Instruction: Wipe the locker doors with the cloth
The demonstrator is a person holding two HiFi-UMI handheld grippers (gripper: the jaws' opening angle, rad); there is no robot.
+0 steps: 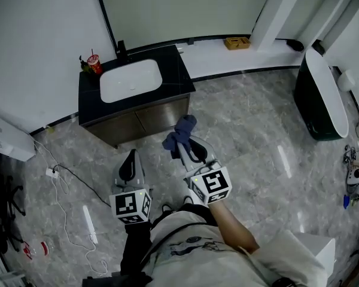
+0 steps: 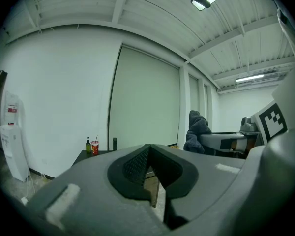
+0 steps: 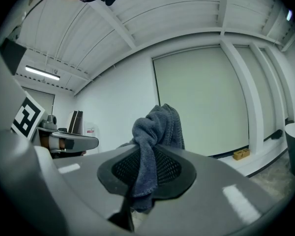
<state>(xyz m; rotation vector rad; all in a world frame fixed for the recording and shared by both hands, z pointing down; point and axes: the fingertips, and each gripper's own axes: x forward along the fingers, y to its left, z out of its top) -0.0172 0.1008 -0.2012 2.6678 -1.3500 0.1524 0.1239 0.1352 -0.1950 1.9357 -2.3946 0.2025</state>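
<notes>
Head view: cloth (image 1: 180, 131) clamped in right gripper (image 1: 181, 150) (bunched at tip).

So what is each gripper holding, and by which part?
The right gripper pinches the blue-grey cloth at its bunched middle; the left gripper holds nothing.

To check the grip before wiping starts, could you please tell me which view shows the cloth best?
The right gripper view: the cloth fills its centre, pinched in the right gripper. The head view shows the cloth only as a small blue bundle from above; the left gripper view shows the cloth sideways, farther off.
</notes>
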